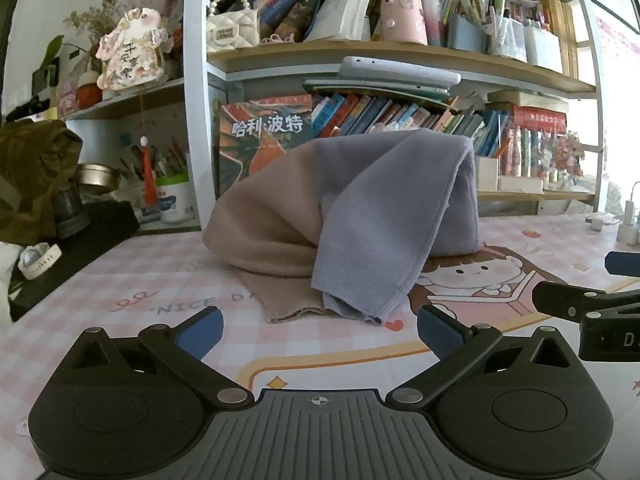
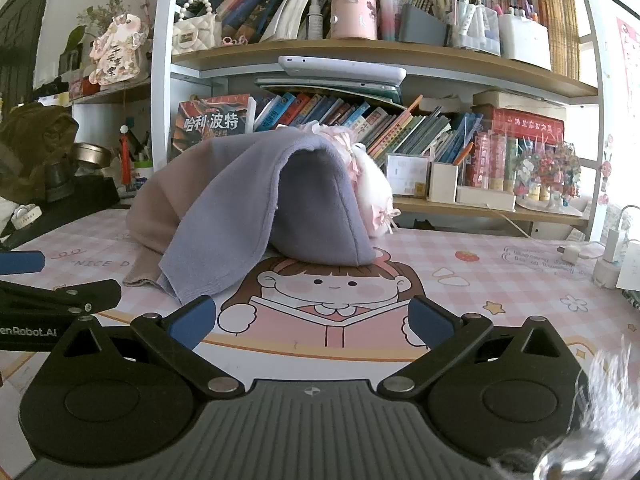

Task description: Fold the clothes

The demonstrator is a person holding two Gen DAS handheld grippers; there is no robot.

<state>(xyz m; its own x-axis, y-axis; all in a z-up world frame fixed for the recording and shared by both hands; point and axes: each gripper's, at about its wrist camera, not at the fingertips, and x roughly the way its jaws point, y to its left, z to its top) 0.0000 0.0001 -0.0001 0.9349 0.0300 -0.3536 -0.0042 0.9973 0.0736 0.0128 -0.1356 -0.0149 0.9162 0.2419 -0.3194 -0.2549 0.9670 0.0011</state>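
Observation:
A knit garment, lilac (image 1: 392, 216) on one half and beige (image 1: 272, 220) on the other, lies heaped on the desk, draped over a white and pink plush toy (image 2: 372, 188). Its ribbed lilac cuff (image 1: 360, 308) hangs down to the desk mat just ahead of my left gripper (image 1: 318, 332), which is open with nothing between its blue pads. My right gripper (image 2: 312, 320) is open too, empty, over the cartoon girl print, with the lilac fabric (image 2: 248, 216) ahead and to its left. Each gripper shows at the edge of the other's view.
The desk carries a pink checked mat (image 2: 480, 276) with a cartoon girl. A bookshelf (image 1: 400, 52) full of books stands right behind the garment. A dark bag and tins (image 1: 48, 184) sit at the left; chargers and cables (image 2: 608, 248) lie at the right edge.

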